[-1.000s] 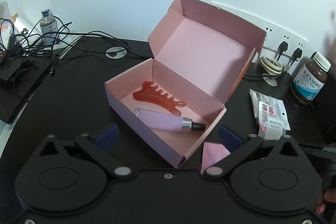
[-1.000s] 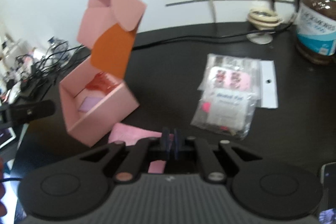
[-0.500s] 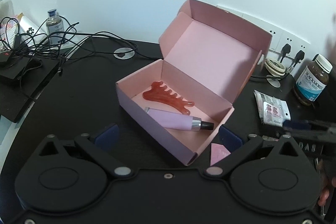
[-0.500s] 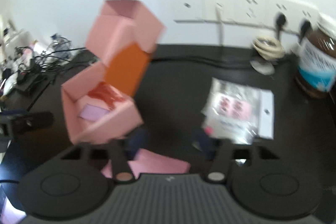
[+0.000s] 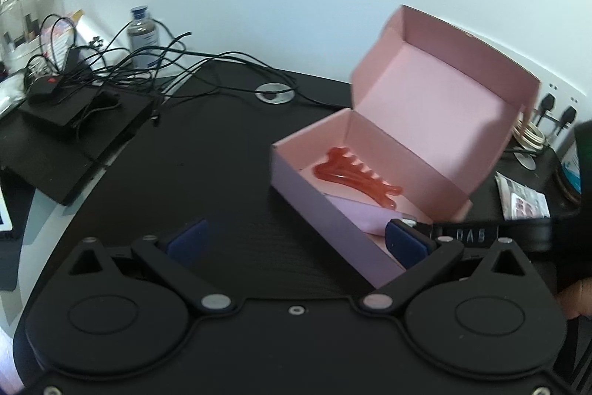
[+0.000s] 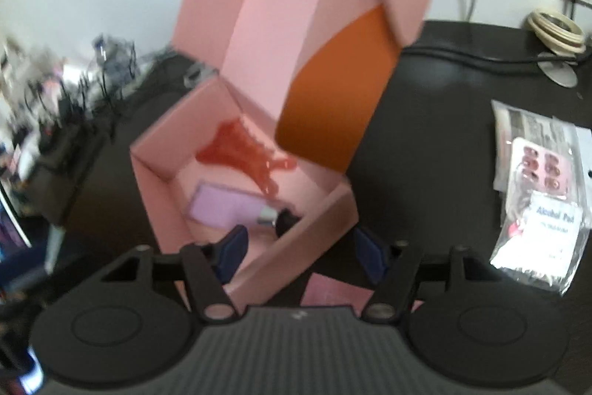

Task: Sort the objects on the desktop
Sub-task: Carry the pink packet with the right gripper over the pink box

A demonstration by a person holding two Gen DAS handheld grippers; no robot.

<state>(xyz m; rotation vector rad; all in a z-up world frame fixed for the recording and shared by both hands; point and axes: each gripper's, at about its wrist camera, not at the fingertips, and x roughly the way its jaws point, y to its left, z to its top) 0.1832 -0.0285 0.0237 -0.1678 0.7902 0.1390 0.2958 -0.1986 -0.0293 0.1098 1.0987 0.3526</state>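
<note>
From the left wrist view, the pink box (image 5: pixel 373 173) is sitting open on the black counter (image 5: pixel 207 173), its lid standing up behind it. Inside are lying a red comb-shaped scraper (image 5: pixel 355 177) and, nearer the front wall, a lilac tube (image 5: pixel 360 214). The tube's long axis is running along the box's length, its cap end pointing toward the right end of the box; the scraper is lying roughly parallel, teeth facing the back wall. The left tongs (image 5: pixel 296 239) are hanging open over the counter with nothing between the blue pads, the right pad overlapping the box's near corner. The right tongs (image 5: pixel 477 233) are reaching in from the right at the box's right end. Clear packets (image 5: pixel 523 197) are lying on the counter beyond the box, to the right.

From the right wrist view, blurred, the box (image 6: pixel 259 150) is standing close ahead, lid raised and an orange flap (image 6: pixel 333 91) hanging down. The scraper (image 6: pixel 244 150) is lying at the back, the tube (image 6: pixel 236 206) in front, its dark cap pointing right. The right tongs (image 6: pixel 299 247) are closing slightly yet standing well apart, straddling the box's near right corner without pressing it. A pink sheet (image 6: pixel 333 289) is lying on the counter (image 6: pixel 425 136) beneath them. Packets (image 6: pixel 540 195) are lying to the right.
</note>
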